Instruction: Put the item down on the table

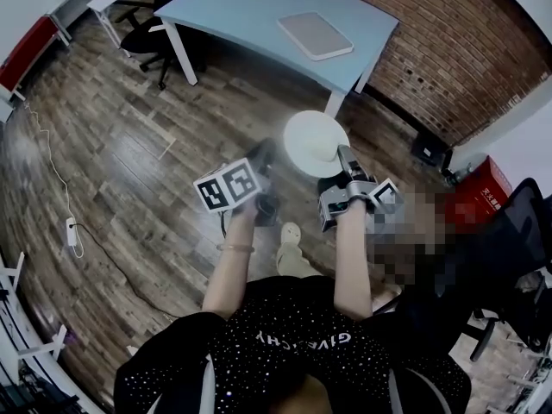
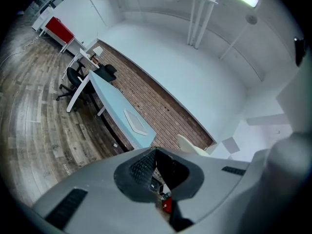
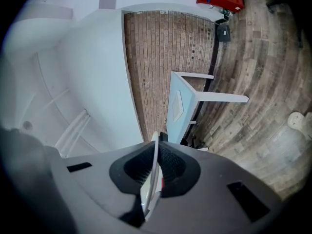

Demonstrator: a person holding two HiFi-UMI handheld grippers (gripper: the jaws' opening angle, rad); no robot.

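A round white plate [image 1: 314,137] hangs over the wooden floor, short of the light blue table [image 1: 250,7]. My right gripper [image 1: 344,157] is shut on the plate's near rim. In the right gripper view the plate [image 3: 154,165] stands edge-on between the dark pads [image 3: 171,168]. My left gripper [image 1: 264,155] is just left of the plate, its jaws shut with nothing between them. In the left gripper view the plate's rim [image 2: 188,144] shows beyond the closed pads [image 2: 144,165]. A pale flat tray [image 1: 315,34] lies on the table.
A brick wall [image 1: 448,50] runs behind the table. Black office chairs [image 1: 153,38] stand at its left end. A red cabinet [image 1: 477,193] and a black chair [image 1: 517,231] are on the right. A white cable with a power strip [image 1: 71,231] lies on the floor at left.
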